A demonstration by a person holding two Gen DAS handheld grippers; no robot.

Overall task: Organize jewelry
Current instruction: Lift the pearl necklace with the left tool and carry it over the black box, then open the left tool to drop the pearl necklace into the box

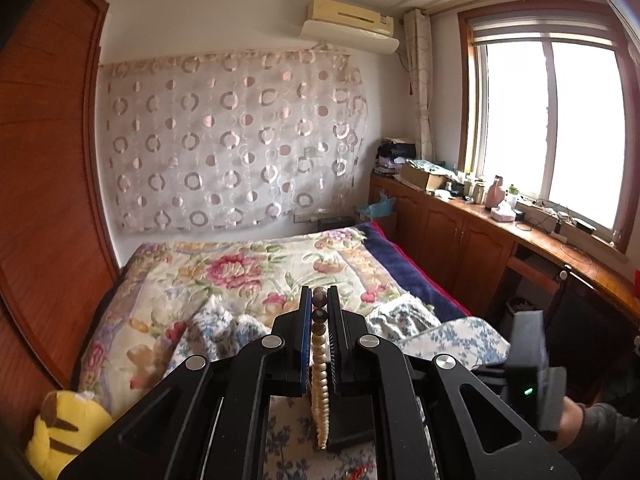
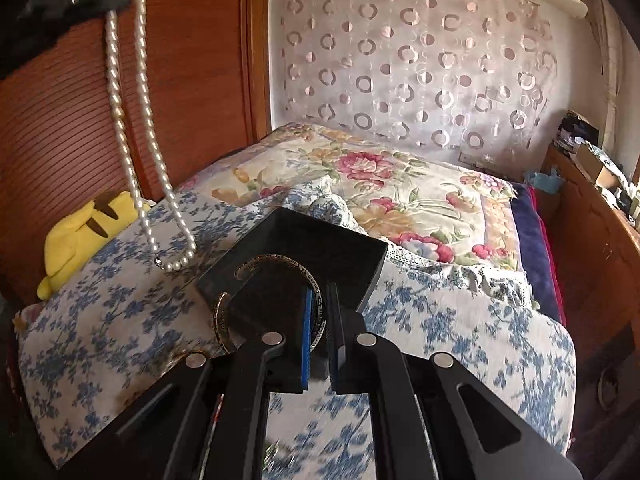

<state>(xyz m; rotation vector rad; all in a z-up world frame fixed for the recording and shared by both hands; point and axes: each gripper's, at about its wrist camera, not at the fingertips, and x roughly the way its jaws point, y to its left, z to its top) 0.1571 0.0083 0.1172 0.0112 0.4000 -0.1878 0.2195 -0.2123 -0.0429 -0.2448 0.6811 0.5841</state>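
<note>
My left gripper is shut on a pearl necklace with a few dark beads at its top end. In the right wrist view this gripper shows blurred at the top left, and the pearl necklace hangs from it in a long loop. The loop's low end rests on the blue-flowered pillow. My right gripper is shut on an engraved metal cuff bangle, held just over an open black box lying on the pillow. I cannot tell if the bangle touches the box.
A bed with a floral quilt fills the middle. A yellow plush toy lies by the wooden wardrobe on the left. Wooden cabinets with clutter run under the window on the right. A person's hand shows at the lower right.
</note>
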